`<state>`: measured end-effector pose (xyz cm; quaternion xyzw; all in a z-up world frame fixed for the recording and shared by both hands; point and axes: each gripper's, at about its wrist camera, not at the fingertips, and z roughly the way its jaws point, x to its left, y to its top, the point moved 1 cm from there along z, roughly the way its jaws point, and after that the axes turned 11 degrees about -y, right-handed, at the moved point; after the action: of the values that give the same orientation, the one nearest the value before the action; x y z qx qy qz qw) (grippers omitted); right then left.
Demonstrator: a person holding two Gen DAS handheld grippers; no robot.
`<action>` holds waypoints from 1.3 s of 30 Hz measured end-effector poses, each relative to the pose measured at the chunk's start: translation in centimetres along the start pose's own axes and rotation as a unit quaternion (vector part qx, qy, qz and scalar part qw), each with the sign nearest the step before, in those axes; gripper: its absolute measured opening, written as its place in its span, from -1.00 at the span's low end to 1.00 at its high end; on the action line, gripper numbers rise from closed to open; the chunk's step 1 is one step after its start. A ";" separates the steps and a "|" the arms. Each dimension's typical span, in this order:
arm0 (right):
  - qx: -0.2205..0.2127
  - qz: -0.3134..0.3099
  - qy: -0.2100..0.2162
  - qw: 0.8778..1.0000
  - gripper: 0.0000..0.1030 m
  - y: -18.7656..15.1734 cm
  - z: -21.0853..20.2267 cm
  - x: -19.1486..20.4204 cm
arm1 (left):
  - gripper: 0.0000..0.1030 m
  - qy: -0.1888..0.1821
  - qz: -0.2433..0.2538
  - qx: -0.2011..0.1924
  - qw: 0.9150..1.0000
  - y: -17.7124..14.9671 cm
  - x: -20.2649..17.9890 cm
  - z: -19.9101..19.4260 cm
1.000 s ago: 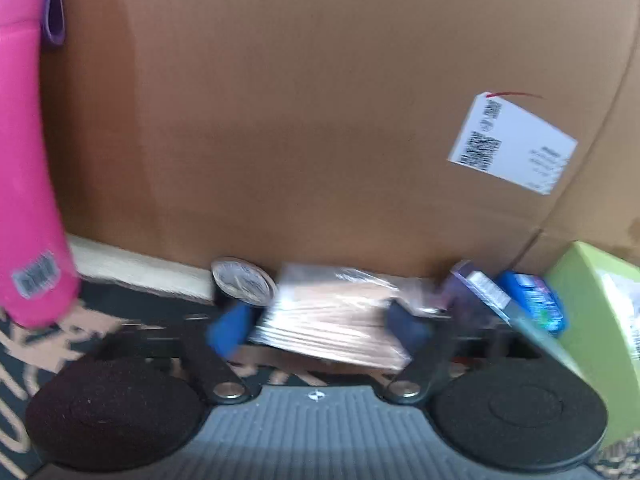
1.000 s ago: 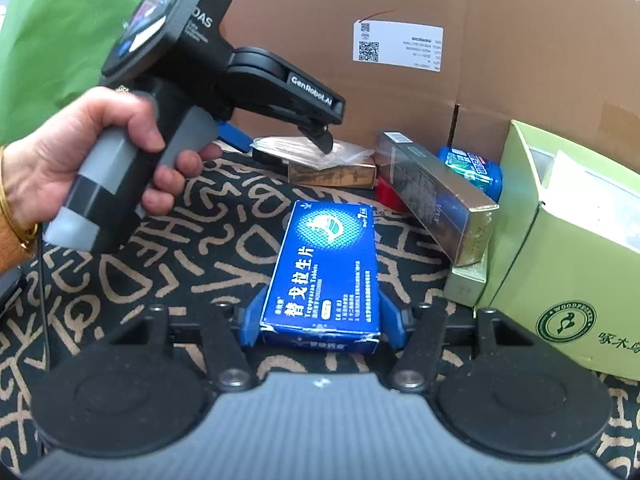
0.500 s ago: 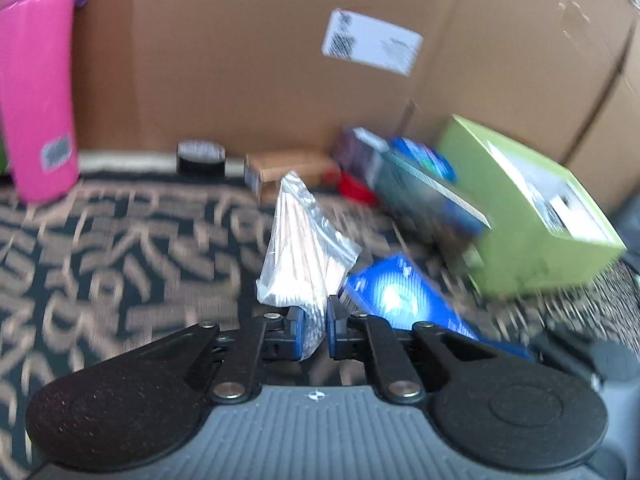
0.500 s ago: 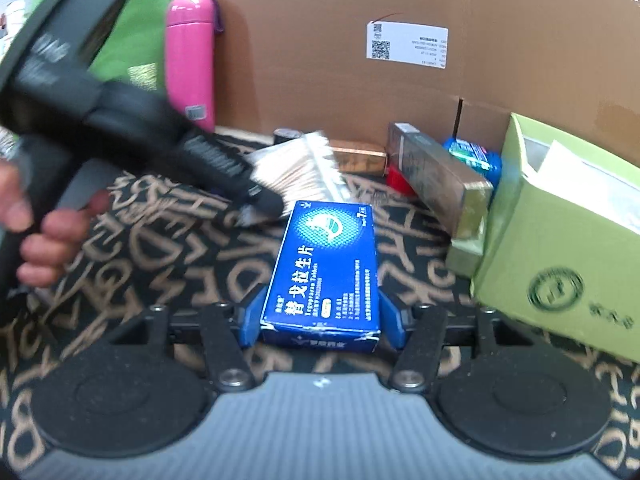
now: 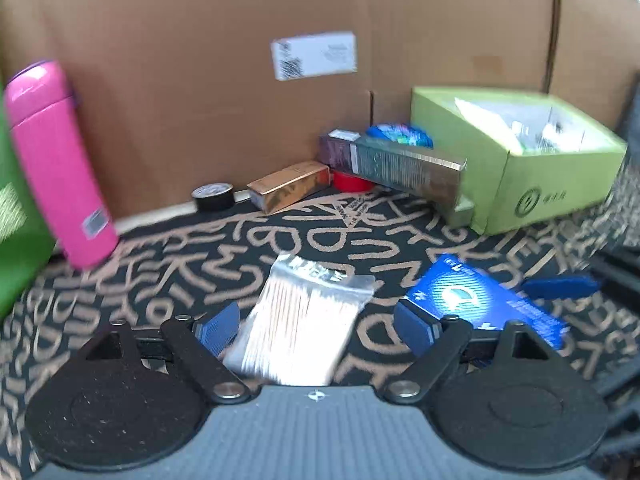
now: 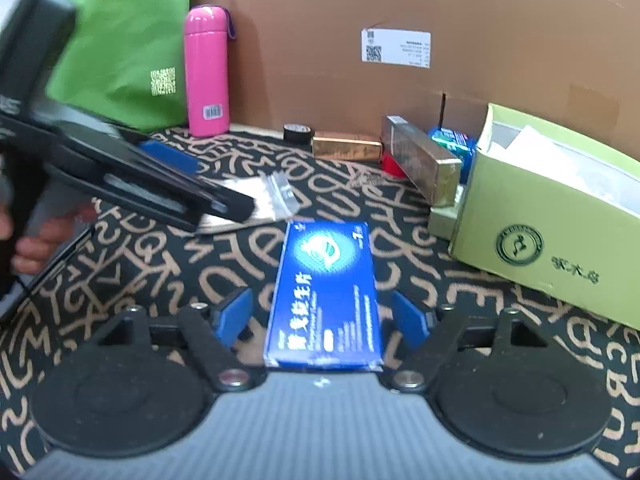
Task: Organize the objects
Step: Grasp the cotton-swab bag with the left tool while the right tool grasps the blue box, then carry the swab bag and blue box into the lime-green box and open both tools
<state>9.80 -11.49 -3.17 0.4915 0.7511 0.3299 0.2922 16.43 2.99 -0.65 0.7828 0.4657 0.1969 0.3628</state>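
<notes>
Left gripper [image 5: 316, 324] spread wide, clear zip bag of cotton swabs [image 5: 300, 324] flat between pads, long axis along your fingers. Right gripper [image 6: 322, 316] also spread, straddling blue rectangular medicine box [image 6: 326, 296] lengthwise mid-mat. Each arm nearest its own item.

light: even, bright | blur: motion smear, left view worst | edges: fisheye bending, dark corners

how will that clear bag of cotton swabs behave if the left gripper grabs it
The bag of cotton swabs looks like thin glossy plastic, so it will probably crinkle and may slip between the left gripper pads. Its packed sticks likely stiffen the middle, while the empty zip end probably flops. It seems light and, lying flat, unlikely to roll.
</notes>
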 end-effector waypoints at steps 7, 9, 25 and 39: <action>0.007 0.000 -0.008 1.000 0.54 -0.2 0.3 -0.2 | 0.07 -0.051 -0.026 0.037 0.998 0.0 1.9 1.8; 0.013 0.011 -0.006 1.000 0.54 -0.2 0.6 -0.6 | -0.15 -0.047 -0.022 0.043 0.998 -0.1 1.4 1.3; 0.003 0.033 -0.009 0.999 0.08 -1.0 -0.3 -1.3 | -0.54 -0.061 -0.003 0.038 0.997 -1.1 -2.0 -0.7; -0.114 0.103 -0.108 0.982 0.07 0.7 -9.4 -9.5 | -0.55 -0.168 -0.003 -0.083 0.982 7.5 -9.9 -3.1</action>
<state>6.25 -22.07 4.18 0.5620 0.6181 0.3870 0.3903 14.03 -6.70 7.35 0.7707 0.3820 0.0994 0.5003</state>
